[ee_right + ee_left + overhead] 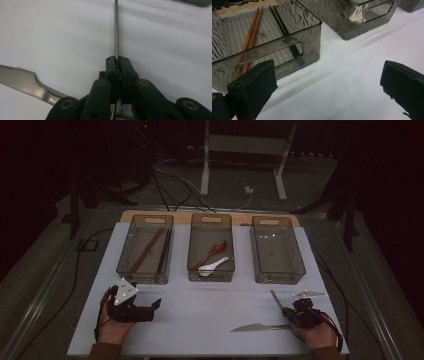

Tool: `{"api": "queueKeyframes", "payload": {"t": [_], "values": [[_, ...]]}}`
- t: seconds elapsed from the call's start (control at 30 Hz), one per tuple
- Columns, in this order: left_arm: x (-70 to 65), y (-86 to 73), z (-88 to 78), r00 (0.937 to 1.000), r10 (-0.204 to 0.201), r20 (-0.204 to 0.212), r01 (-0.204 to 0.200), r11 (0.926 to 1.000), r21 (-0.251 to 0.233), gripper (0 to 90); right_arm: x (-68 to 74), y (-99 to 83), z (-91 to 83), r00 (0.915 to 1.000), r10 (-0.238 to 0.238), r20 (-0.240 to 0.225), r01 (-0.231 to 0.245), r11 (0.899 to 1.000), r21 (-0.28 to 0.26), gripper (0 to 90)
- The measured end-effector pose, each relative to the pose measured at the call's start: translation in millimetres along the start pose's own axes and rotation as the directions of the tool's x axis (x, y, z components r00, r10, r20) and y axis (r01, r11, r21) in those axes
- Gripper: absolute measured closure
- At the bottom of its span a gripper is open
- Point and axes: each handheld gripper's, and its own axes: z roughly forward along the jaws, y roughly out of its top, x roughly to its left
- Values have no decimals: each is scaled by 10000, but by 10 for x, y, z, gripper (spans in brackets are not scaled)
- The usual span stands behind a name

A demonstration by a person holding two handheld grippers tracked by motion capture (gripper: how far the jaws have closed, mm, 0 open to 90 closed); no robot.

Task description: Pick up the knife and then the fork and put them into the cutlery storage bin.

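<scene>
Three smoked translucent plastic bins (145, 270) stand in a row at the far side of the white counter (200, 310); the left holds chopsticks, the middle spoons, the right (277, 251) nothing. Right gripper (117, 60): fingers together, clamped on a thin silver metal utensil (115, 30) seen edge-on, near the counter's right front, long axis pointing away towards that bin; left gripper (329, 82): fingers apart, idle. Step judged: pick-up secured; next, lift and carry to the right bin, leaving the steel table knife (255, 327) beside it.

Three bins (145, 270) stand behind two knives (255, 327).
</scene>
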Motion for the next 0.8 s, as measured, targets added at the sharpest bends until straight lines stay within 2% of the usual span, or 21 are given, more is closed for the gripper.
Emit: {"api": "queueKeyframes", "payload": {"t": [0.13,0.33,0.63,0.8], "values": [[6,-2,-1,10000,-10,4,10,10000,6,17,-24,1,-6,9997,237,-54,-238,9996,-127,876],[10,-3,-5,10000,-8,-14,8,10000,-14,17,-47,19,-71,9991,416,-92,-420,9974,-585,877],[11,-3,-7,10000,-27,-20,27,10000,-27,17,-38,72,-224,9990,429,-121,-442,9887,-1432,879],[10,-1,-9,10000,-27,-16,27,10000,-36,17,-24,119,-302,9992,373,-169,-397,9842,-1724,878]]}}
